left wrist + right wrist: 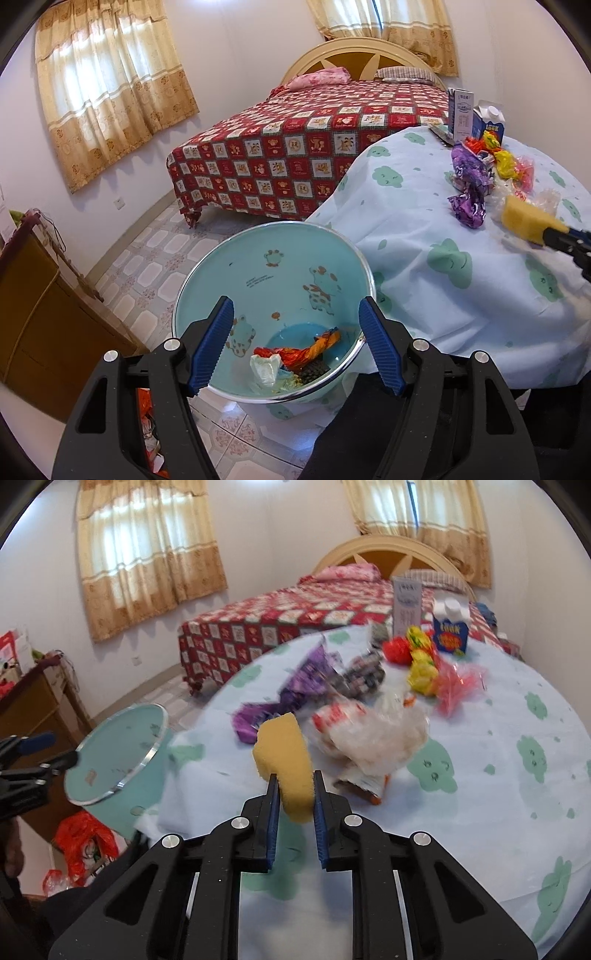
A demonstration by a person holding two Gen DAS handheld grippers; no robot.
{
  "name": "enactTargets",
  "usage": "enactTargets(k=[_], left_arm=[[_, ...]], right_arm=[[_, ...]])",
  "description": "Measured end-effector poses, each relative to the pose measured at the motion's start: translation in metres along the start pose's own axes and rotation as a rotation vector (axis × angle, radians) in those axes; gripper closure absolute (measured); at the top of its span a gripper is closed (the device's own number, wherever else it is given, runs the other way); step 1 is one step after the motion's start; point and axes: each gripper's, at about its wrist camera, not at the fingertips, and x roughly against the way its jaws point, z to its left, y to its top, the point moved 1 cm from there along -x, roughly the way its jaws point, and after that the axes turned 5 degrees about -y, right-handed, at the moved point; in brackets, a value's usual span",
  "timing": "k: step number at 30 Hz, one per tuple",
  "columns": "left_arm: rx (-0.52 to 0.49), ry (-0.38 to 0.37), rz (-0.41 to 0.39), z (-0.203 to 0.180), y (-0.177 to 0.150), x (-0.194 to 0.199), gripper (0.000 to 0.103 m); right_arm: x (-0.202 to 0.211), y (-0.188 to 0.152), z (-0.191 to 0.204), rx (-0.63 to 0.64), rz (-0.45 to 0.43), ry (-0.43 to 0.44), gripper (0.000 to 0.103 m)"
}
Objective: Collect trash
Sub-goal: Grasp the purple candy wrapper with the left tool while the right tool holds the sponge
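My right gripper (295, 775) is shut on a yellow sponge (284, 760) just above the table's cloud-print cloth (480, 775); the sponge (524, 218) also shows at the right edge of the left wrist view. Behind it lies a heap of litter: purple wrappers (295, 679), a clear plastic bag (376, 738), and yellow and red wrappers (421, 672). A light blue bucket (295, 266) tilts against the table's edge, with several crumpled wrappers (295, 354) inside. My left gripper (295, 302) stands open at the bucket's mouth, holding nothing.
Two cartons (450, 631) stand at the table's far side. A bed (295, 140) with a red patterned cover fills the background. A wooden cabinet (37, 314) stands at the left, a red bag (81, 838) lies on the floor, and a dark trouser leg (351, 435) is below the bucket.
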Motion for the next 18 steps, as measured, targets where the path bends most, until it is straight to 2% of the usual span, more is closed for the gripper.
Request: enactTargets(k=[3,8,13,18], left_arm=[[-0.01,-0.002,-0.022,-0.008,0.008,0.002,0.034],[-0.023,-0.027,-0.044,-0.039,0.034,-0.008,0.034],[-0.05,-0.079,-0.05,-0.087,0.061,-0.027,0.034],[-0.073,-0.093,-0.029,-0.122,0.072,-0.052,0.034]], right_arm=[[0.012,0.01,-0.006,-0.018,-0.052,-0.026,0.086],[0.034,0.025,-0.044,-0.104,-0.124,-0.131,0.086],[0.032,0.03,-0.085,-0.155,-0.12,-0.221,0.086],[0.019,0.025,-0.127,-0.203,-0.1,-0.288,0.085]])
